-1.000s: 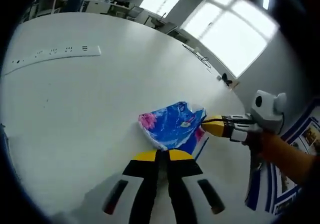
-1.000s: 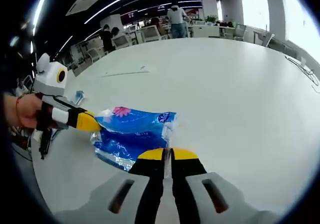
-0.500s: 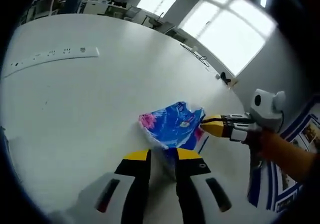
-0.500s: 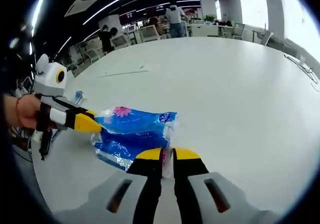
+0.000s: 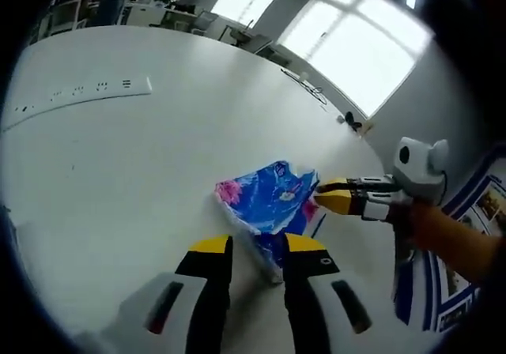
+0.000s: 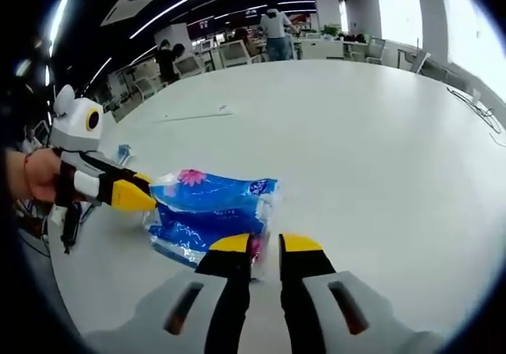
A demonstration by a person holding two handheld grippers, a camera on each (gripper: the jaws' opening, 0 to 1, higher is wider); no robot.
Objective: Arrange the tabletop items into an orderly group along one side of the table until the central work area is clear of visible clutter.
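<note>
A blue plastic package (image 5: 271,204) printed with pink flowers lies on the white table (image 5: 118,156), near the table edge, with both tools at its ends. In the left gripper view the left gripper (image 5: 257,245) has its yellow-tipped jaws parted, one corner of the package lying between them, apparently unpinched. The right gripper (image 5: 328,197) comes in from the right of that view with its tips against the package's far end; in the right gripper view its jaws stand slightly apart at the package's edge. A flat white power strip (image 5: 79,96) lies well apart on the table. A black cable (image 5: 304,85) trails along the far edge under the windows. In the right gripper view, people stand at desks beyond the table (image 6: 356,133).
</note>
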